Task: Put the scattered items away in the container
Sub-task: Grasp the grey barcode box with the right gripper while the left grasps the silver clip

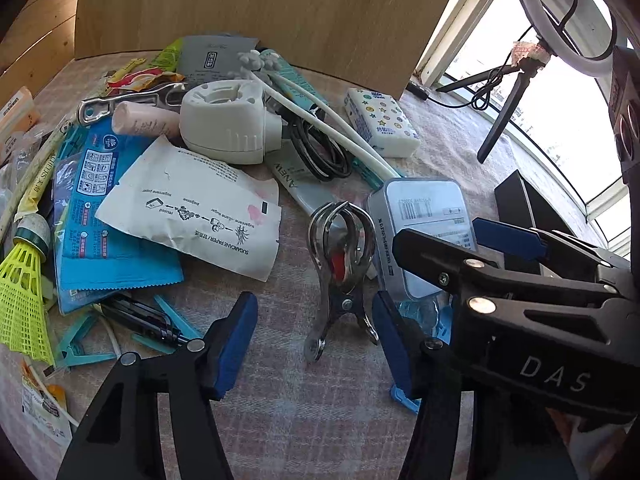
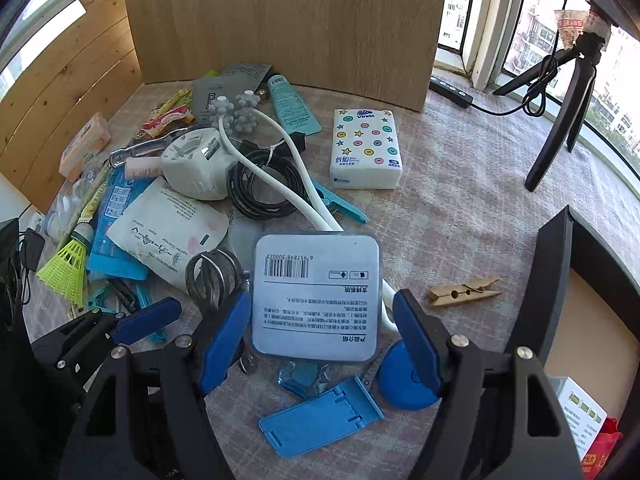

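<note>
Two grippers hang over my cluttered cloth [image 1: 304, 412], both pointing steeply down; my left gripper [image 1: 314, 340] has its blue pads apart with the steel spring clamp [image 1: 340, 264] lying between them, handles toward me, and I see no pad touching it; my right gripper [image 2: 322, 340] likewise stands wide, its pads either side of the flat tin [image 2: 316, 296] with the barcode label, a clear gap showing on each side; that tin lies just right of the clamp, and partly over a white cord [image 2: 280, 168] that runs to the far pile; near me, below the tin, lie a blue plastic stand [image 2: 320, 420] and a round blue tape measure [image 2: 404, 380]; to the right of the tin a wooden clothespin [image 2: 466, 290] sits alone on the cloth; farther off I see a tissue pack [image 2: 366, 148] with stars and buttons, a white plug adapter [image 2: 196, 168], a coil of black cable [image 2: 264, 192], a yellow shuttlecock [image 2: 68, 264] at the left, and paper packets; a dark container [image 2: 556, 280] edge rises at the right, well apart from the clamp
</note>
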Available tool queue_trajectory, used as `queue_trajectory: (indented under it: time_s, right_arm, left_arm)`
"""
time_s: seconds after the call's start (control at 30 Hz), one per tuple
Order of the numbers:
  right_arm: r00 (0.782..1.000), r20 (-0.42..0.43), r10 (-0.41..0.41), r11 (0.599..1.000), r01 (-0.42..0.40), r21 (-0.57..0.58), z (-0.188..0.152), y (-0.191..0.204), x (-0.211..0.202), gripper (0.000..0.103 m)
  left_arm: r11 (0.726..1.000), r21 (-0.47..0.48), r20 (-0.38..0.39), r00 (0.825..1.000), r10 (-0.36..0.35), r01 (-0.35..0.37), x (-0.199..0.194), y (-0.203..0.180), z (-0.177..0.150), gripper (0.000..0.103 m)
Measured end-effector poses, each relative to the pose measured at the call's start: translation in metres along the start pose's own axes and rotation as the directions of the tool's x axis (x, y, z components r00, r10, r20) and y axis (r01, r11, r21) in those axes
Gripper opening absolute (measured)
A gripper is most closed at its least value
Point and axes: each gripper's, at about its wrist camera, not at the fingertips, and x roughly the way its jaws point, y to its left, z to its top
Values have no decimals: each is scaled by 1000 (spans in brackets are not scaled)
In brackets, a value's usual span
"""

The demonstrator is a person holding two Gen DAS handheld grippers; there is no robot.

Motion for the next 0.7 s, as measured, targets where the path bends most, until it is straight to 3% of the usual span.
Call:
queue_trajectory:
  time_s: [0.2,0.27,0.43,0.7]
  right_arm:
    - [1000,-13,22,1000,-22,15,0,-3,1,73]
    - [999,-18,34,999,-34,19,-2,-4,1,72]
    - [999,-21,45,999,-45,24,-4,-5,0,68]
    - [999,-26,-42,998,41,-49,-1,14,11,73]
  left_arm:
    - [1000,-10,-10,1000,-15,15,5,0,0,43]
    - [1000,-6,-15,1000,-22,22,5,0,0,29]
    - [999,-12,-19,999,-42,42,3,2,-1,28]
    - [998,-27,-17,998,-57,56,1,10,-3,24]
